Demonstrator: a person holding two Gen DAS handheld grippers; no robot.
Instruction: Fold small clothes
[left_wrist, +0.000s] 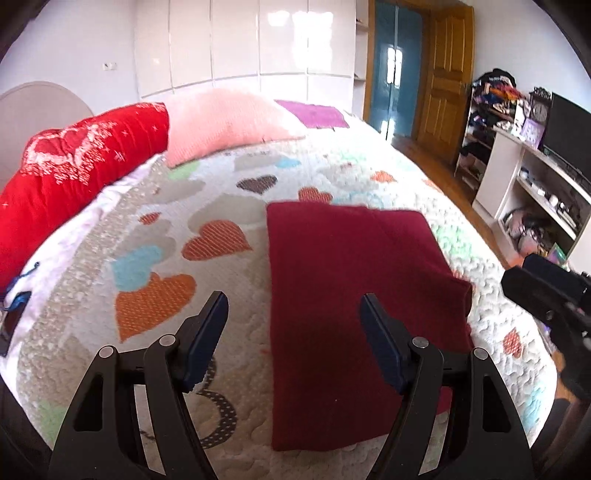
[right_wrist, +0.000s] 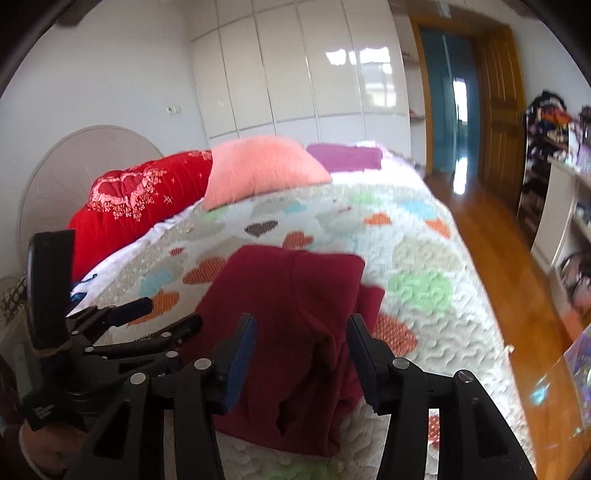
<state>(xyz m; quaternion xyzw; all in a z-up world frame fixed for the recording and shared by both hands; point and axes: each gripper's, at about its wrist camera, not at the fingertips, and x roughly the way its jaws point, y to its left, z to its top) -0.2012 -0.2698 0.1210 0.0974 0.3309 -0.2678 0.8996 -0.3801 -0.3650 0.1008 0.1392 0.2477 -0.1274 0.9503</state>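
A dark red garment (left_wrist: 354, 295) lies folded into a rough rectangle on the heart-patterned bedspread (left_wrist: 155, 266). My left gripper (left_wrist: 293, 306) is open and empty, hovering above the garment's left edge. In the right wrist view the same garment (right_wrist: 291, 332) shows a loose fold hanging at its near right side. My right gripper (right_wrist: 301, 330) is open and empty just above the garment's near part. The left gripper (right_wrist: 162, 317) shows at the left of the right wrist view, and the right gripper's body (left_wrist: 550, 291) at the right edge of the left wrist view.
A red quilt (left_wrist: 74, 170), a pink pillow (left_wrist: 225, 122) and a folded purple cloth (left_wrist: 314, 114) lie at the bed's far end. White shelves with a monitor (left_wrist: 569, 125) and cluttered racks stand right, past a wooden floor (right_wrist: 491, 266).
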